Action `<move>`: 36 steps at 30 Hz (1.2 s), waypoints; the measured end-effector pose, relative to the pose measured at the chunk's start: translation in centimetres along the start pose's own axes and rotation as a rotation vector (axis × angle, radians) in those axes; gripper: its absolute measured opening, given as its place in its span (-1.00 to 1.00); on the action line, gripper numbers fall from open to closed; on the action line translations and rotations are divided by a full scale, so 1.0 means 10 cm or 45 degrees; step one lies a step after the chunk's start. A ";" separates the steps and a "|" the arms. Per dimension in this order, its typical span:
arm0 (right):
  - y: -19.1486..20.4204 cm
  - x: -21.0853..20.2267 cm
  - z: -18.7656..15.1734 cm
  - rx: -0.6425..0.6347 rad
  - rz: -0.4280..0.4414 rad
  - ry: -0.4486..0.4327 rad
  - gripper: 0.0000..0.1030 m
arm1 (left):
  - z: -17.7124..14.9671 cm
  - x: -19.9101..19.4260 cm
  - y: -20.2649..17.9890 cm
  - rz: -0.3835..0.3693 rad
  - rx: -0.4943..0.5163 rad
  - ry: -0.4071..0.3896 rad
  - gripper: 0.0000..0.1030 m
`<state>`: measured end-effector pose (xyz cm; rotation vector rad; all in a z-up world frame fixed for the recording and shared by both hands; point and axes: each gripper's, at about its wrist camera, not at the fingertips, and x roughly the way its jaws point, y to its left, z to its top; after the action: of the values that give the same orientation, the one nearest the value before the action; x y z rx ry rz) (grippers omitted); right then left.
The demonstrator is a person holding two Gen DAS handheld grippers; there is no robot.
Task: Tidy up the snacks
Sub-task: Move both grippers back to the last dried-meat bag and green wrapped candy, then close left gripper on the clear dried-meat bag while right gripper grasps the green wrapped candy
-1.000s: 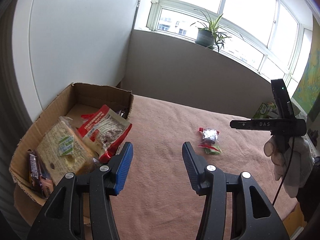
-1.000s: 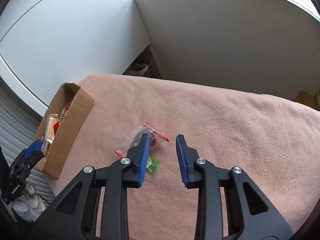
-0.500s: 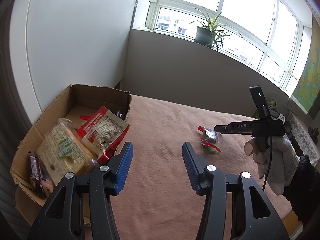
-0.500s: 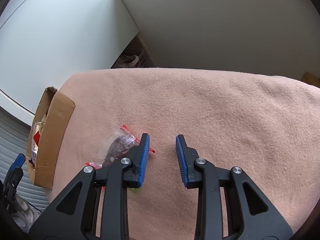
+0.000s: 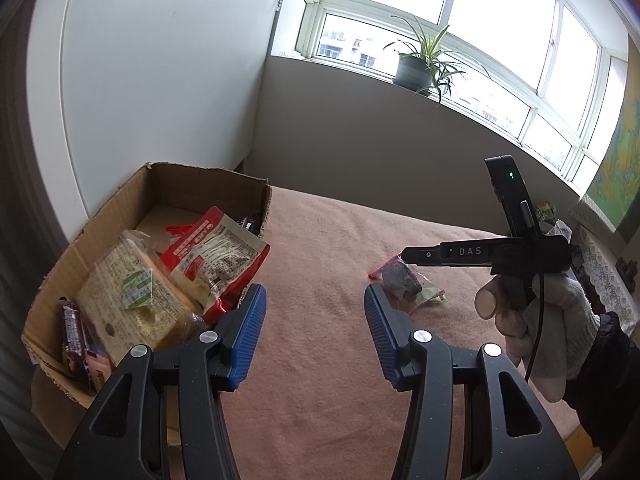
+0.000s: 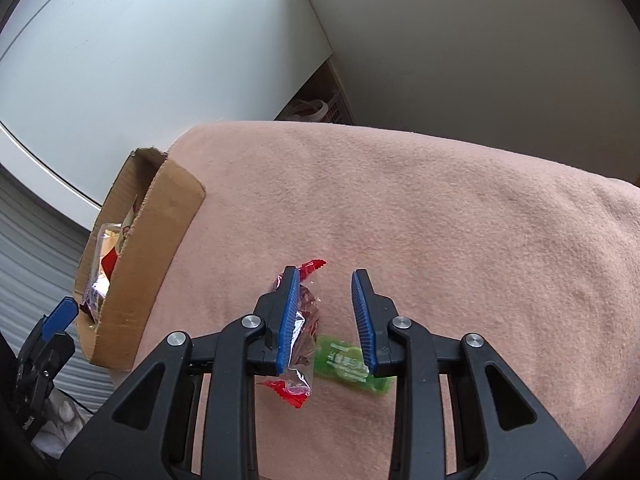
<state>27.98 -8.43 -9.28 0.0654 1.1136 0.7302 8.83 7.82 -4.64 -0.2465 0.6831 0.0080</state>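
I count several snacks packed in the cardboard box [image 5: 200, 184]; two wrapped candies [image 6: 304, 320] remain on the blanket (right gripper [image 6: 325, 316] parted, empty, above them; left gripper [image 5: 314, 332] half-open, empty)

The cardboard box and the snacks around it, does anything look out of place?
Two small snacks, a clear red-ended packet and a green packet, lie loose on the pink blanket, outside the cardboard box holding the rest.

A lived-in home room: a potted plant [image 5: 416, 66] on the sill of a wide bay window [image 5: 460, 36], a pink blanket [image 5: 320, 280] spread ahead of the gripper, plain white walls.
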 end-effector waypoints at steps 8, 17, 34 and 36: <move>0.43 -0.10 -0.22 -0.116 0.222 0.081 -0.43 | 0.01 0.01 0.02 -0.007 -0.021 -0.001 -0.03; 0.13 -0.26 -0.22 -0.181 0.037 0.034 -0.20 | -0.05 0.30 -0.20 -0.075 0.021 0.106 -0.03; -0.24 -0.07 -0.29 -0.124 0.159 0.120 0.19 | -0.06 0.90 -0.33 -0.070 -0.035 0.239 0.08; -0.17 -0.09 -0.37 -0.171 0.130 0.130 0.19 | -0.07 0.96 -0.34 -0.054 -0.016 0.244 0.18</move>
<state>25.55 -11.39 -11.01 -0.0296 1.1614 0.9064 16.15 3.66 -10.41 -0.2761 0.8681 -0.0526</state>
